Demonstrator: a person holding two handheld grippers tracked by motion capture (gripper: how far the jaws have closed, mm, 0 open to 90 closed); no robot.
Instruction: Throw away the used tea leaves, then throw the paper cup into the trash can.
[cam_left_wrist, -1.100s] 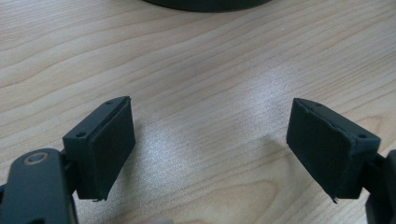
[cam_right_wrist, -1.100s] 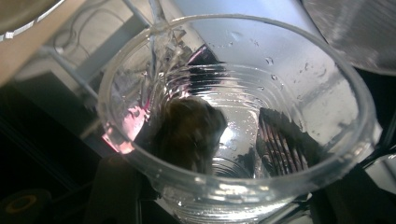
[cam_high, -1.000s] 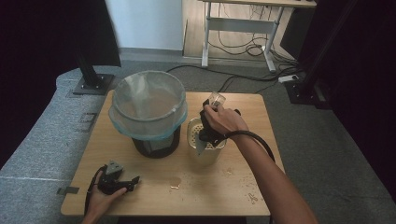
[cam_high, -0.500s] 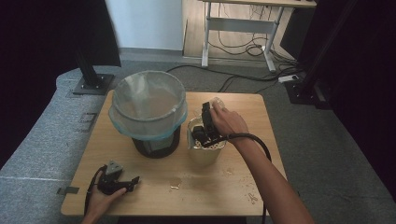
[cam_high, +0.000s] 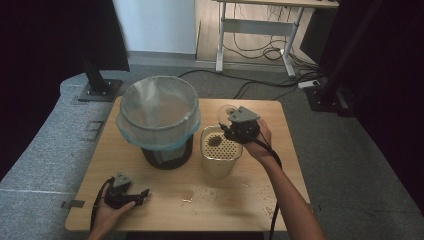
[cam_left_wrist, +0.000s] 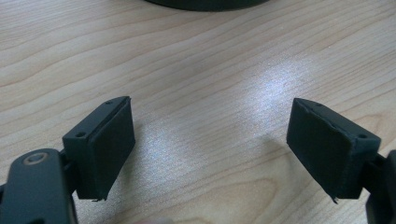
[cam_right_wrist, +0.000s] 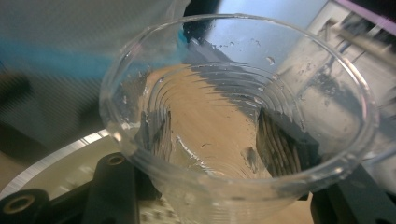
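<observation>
Mesh-lined blue-rimmed bucket (cam_high: 159, 117), wooden table (cam_high: 165, 200), desk frame (cam_high: 255, 35), floor cables (cam_high: 250, 87)

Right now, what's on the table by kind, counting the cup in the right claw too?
Clear plastic cup: 1
Beige container with perforated strainer top: 1
Dark bin with mesh-and-blue-bag lining: 1
Total: 3

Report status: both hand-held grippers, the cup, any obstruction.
Left hand-held gripper open, low over table. Right hand-held gripper shut on clear plastic cup, wet, above strainer container. Bag-lined bin close alongside.
</observation>
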